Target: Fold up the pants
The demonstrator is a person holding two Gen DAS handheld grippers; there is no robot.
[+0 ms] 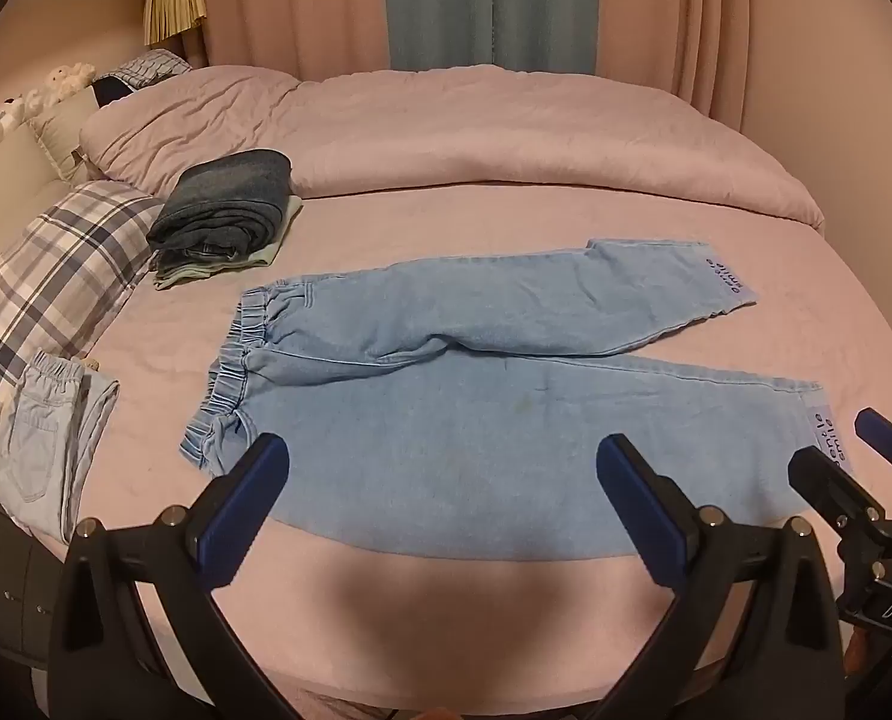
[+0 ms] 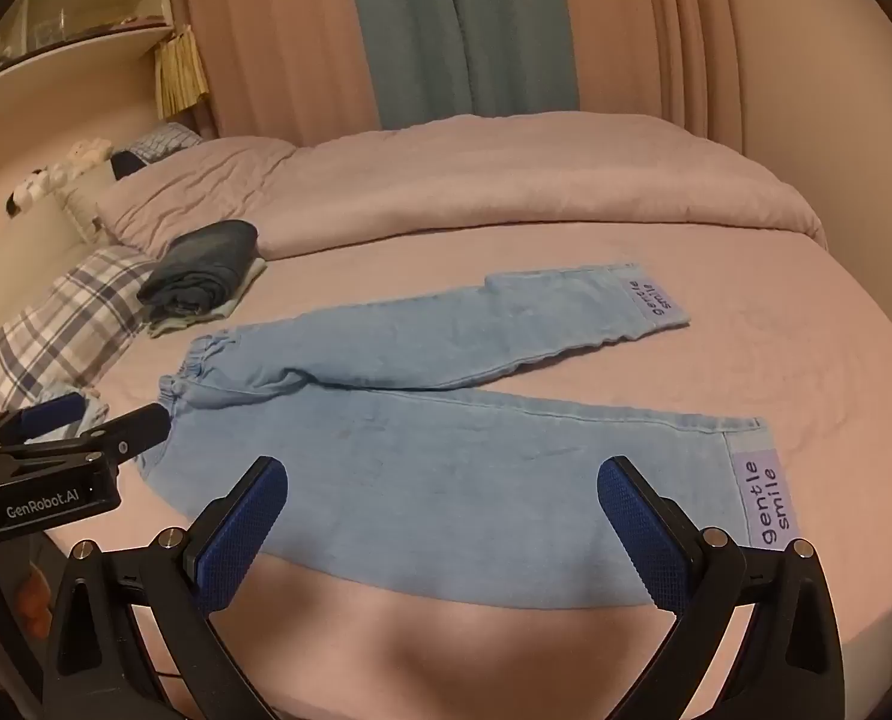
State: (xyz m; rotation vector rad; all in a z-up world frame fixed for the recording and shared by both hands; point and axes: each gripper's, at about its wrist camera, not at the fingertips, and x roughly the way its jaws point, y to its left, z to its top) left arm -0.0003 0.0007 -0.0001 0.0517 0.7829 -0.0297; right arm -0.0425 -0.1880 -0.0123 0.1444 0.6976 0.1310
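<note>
Light blue denim pants [image 1: 464,420] lie flat on the pink bed, waistband at the left, both legs spread towards the right, cuffs with "gentle smile" labels. They also show in the right wrist view [image 2: 446,450]. My left gripper [image 1: 443,468] is open and empty, hovering over the near leg close to the bed's front edge. My right gripper [image 2: 443,489] is open and empty, over the near leg nearer the cuff. The right gripper shows at the right of the left wrist view [image 1: 848,450]; the left gripper shows at the left of the right wrist view [image 2: 116,414].
A folded dark denim stack [image 1: 224,210] lies at the back left of the bed. A plaid pillow [image 1: 56,276] and another pale denim garment [image 1: 50,432] are at the left. A bunched pink duvet [image 1: 476,132] runs along the far side. Curtains hang behind.
</note>
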